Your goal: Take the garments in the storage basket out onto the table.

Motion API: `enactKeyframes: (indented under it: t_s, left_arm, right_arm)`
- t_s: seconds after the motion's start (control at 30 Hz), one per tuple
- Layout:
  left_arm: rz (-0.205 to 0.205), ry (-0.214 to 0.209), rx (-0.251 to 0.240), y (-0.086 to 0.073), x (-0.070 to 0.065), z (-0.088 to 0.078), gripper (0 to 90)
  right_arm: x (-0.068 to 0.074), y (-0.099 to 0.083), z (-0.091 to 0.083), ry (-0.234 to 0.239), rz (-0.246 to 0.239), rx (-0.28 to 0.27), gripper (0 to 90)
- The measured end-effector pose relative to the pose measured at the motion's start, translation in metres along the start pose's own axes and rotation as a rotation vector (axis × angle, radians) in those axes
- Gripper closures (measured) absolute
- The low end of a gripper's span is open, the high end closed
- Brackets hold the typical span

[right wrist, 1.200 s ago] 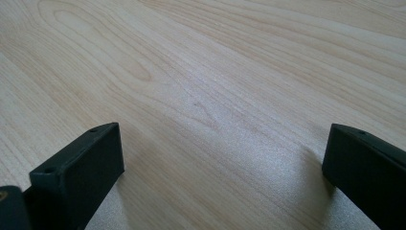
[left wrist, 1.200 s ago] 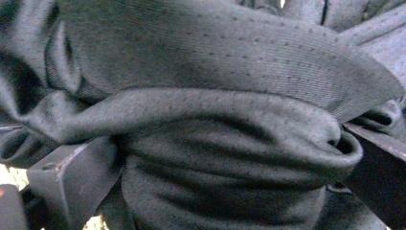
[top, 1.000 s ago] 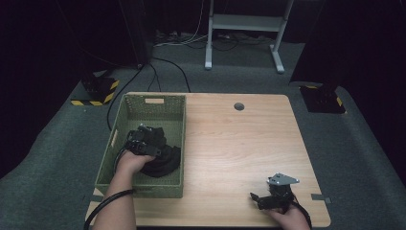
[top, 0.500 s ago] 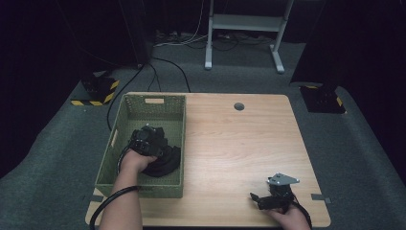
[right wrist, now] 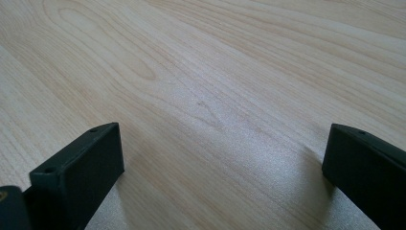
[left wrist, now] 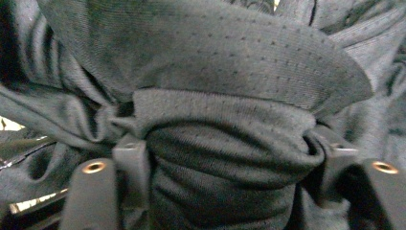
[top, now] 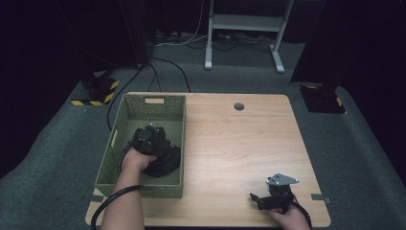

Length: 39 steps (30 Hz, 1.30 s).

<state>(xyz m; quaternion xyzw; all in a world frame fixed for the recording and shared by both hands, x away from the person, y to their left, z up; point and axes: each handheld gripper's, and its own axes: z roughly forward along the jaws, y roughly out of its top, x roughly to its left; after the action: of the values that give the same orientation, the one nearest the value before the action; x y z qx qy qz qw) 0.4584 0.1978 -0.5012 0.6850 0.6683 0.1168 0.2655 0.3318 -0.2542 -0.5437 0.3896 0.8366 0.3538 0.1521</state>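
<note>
A dark grey garment (top: 163,160) lies bunched in the near end of a green woven basket (top: 143,106) on the left of the wooden table (top: 239,143). My left gripper (top: 146,139) is down in the basket on the garment. In the left gripper view its jaws squeeze a thick fold of the dotted grey cloth (left wrist: 225,158), which bulges out above them. My right gripper (top: 268,197) rests near the table's front right edge. In the right gripper view its jaws stand wide apart over bare wood (right wrist: 215,110) with nothing between them.
A round cable hole (top: 239,106) sits near the table's far edge. Beyond the table are a white desk frame (top: 244,28), floor cables and two black boxes with yellow-striped edges (top: 98,91).
The left hand and gripper have shifted slightly within the basket on the garment. The right gripper has stayed in place.
</note>
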Motion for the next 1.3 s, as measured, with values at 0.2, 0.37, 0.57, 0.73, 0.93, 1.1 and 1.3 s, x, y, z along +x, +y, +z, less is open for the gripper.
enactKeyframes:
  t_s: [0.2,0.37,0.57,0.73,0.93,1.1,1.3]
  left_arm:
    - [0.003,-0.011,-0.011,-0.002,0.001,-0.003,43.3]
    - [-0.006,-0.019,-0.008,0.0,0.002,-0.005,48.8]
    - [0.009,-0.025,-0.015,0.0,0.001,-0.01,50.8]
    - [-0.001,-0.039,-0.041,0.0,0.002,-0.015,52.6]
    - [0.003,-0.04,-0.068,-0.001,0.002,-0.021,53.8]
    - [0.0,-0.047,-0.096,0.002,0.002,-0.028,54.5]
    - [0.0,-0.054,-0.152,0.005,0.002,-0.04,54.8]
  right_arm:
    - [0.0,0.0,0.0,0.0,-0.001,-0.001,0.0]
    - [0.0,0.0,0.0,0.002,0.001,-0.001,0.0]
    - [0.0,0.0,0.0,0.006,0.008,-0.004,0.0]
    - [-0.001,0.0,0.0,0.007,0.009,-0.003,0.0]
    - [0.0,0.0,0.0,0.004,0.003,-0.001,0.0]
    - [0.0,0.0,0.0,0.004,0.003,-0.001,0.0]
    - [0.0,0.0,0.0,0.006,0.003,-0.002,0.0]
